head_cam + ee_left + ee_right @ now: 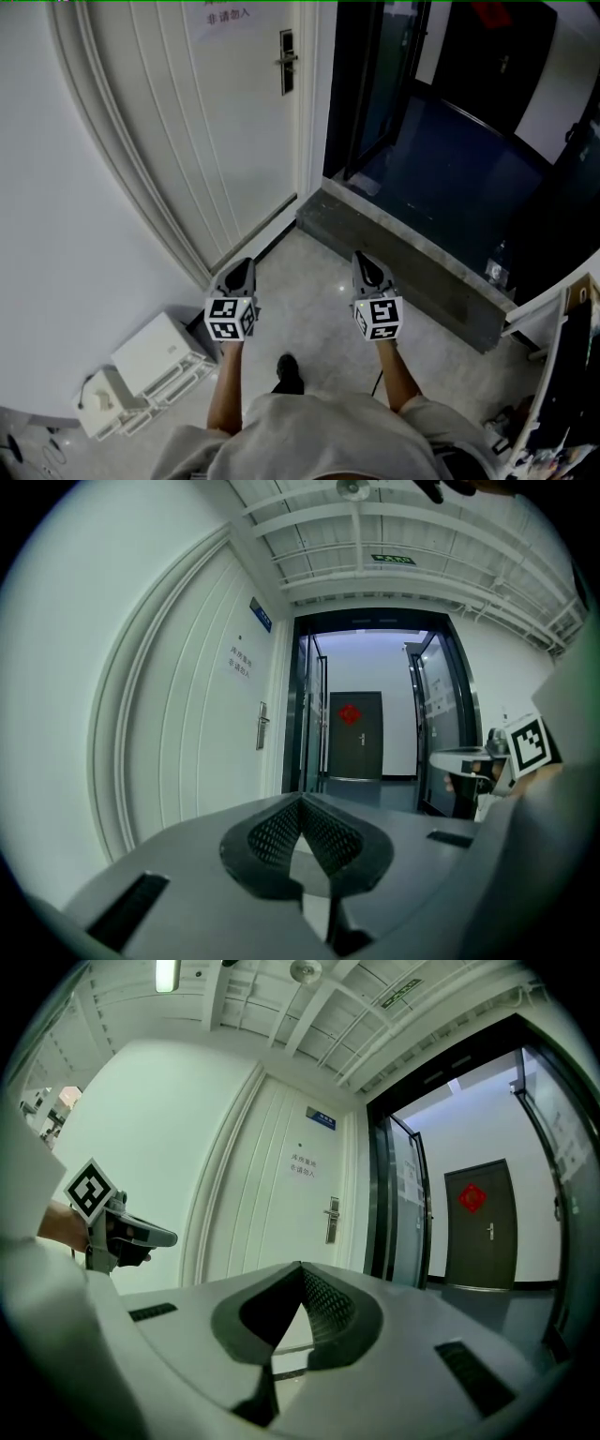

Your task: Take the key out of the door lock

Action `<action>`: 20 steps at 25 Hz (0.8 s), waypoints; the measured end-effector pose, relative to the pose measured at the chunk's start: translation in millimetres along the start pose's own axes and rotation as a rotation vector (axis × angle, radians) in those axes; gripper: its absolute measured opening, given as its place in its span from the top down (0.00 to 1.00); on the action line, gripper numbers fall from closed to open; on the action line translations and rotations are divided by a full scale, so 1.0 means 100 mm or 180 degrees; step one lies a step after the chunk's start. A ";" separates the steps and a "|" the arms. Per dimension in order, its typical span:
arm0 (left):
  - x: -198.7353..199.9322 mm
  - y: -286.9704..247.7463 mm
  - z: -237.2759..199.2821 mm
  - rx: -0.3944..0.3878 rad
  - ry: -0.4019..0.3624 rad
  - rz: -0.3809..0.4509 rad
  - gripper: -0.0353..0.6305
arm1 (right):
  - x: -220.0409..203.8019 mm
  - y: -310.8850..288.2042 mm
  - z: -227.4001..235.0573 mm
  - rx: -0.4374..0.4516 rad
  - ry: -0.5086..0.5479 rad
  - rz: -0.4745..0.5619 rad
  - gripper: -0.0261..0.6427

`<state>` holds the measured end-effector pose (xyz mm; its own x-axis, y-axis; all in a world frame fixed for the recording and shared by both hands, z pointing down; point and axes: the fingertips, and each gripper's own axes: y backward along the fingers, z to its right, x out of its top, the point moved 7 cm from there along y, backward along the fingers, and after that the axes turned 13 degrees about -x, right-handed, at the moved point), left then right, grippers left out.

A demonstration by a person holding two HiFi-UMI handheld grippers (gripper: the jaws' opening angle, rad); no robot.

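Observation:
The white door (216,122) stands ahead on the left, with its lock plate and lever handle (287,62) far off. At this distance I cannot make out a key in it. My left gripper (247,265) and my right gripper (360,257) are held side by side above the floor, both pointing toward the door. Each is shut with nothing between its jaws. The left gripper view has the lock plate (262,726) beyond the closed tips of the left gripper (302,799). Past the right gripper's (300,1266) tips, the lock plate (331,1219) shows small and distant.
A grey stone threshold (403,262) crosses the floor ahead and leads into a dark corridor with glass doors and a dark door (354,735) bearing a red ornament. White boxes (155,361) sit by the wall at lower left. A bottle (497,269) stands on the threshold's right end.

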<state>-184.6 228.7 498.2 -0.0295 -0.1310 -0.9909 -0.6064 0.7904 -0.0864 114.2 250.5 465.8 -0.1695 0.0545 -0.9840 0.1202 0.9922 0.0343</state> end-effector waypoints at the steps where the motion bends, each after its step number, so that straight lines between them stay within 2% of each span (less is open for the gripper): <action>1: 0.06 -0.11 -0.13 -0.0011 -0.0005 0.0008 0.92 | 0.02 -0.16 -0.02 -0.0013 0.0003 0.0000 0.93; 6: 0.28 -0.72 -0.90 -0.0122 -0.0025 0.0029 0.92 | 0.13 -1.08 -0.18 -0.0098 0.0028 0.0028 0.93; 10: 0.37 -1.09 -1.34 -0.0185 -0.0055 0.0062 0.92 | 0.14 -1.58 -0.29 -0.0129 0.0071 0.0043 0.93; 20: 0.29 -1.65 -1.75 -0.0314 -0.0031 -0.0044 0.92 | -0.08 -2.14 -0.28 -0.0225 0.0062 -0.0078 0.93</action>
<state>-224.8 -10.0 501.3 -0.0132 -0.1355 -0.9907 -0.6821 0.7256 -0.0901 62.1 40.8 471.5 -0.1907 0.0316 -0.9811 0.0465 0.9986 0.0231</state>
